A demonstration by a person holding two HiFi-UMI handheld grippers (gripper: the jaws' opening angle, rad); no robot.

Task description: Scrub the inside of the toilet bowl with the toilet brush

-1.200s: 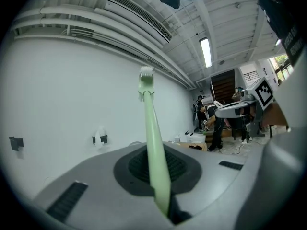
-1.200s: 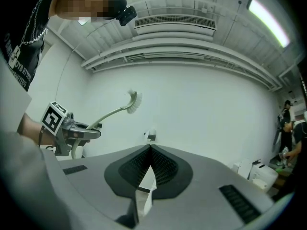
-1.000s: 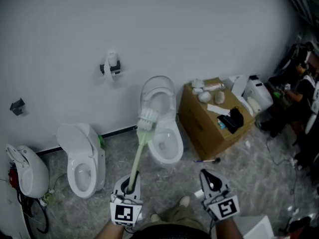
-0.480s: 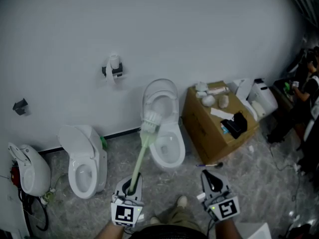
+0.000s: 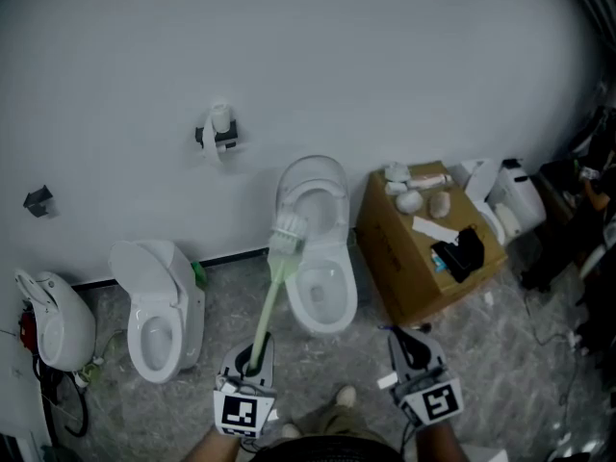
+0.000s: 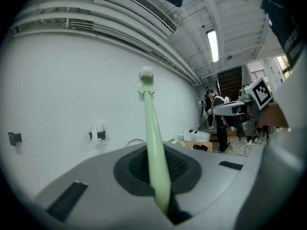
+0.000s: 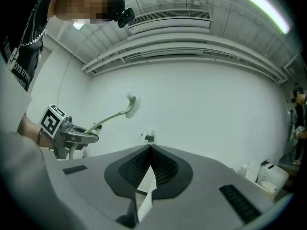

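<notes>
The left tongs (image 5: 252,356) pinch the low end of the toilet brush (image 5: 270,295); its bristled head rises forward from them, over the near rim of the toilet bowl (image 5: 339,308); the right tongs (image 5: 412,346), beside them, are pressed together on a white scrap (image 7: 145,188).

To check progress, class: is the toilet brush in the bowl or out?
Out: the left hand-held gripper holds the toilet brush raised, bristles in midair.

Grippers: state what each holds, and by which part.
Left gripper grips the toilet brush at the bottom end of its green handle. Right gripper pinches a thin white slip, perhaps paper; which part cannot be told.
</notes>
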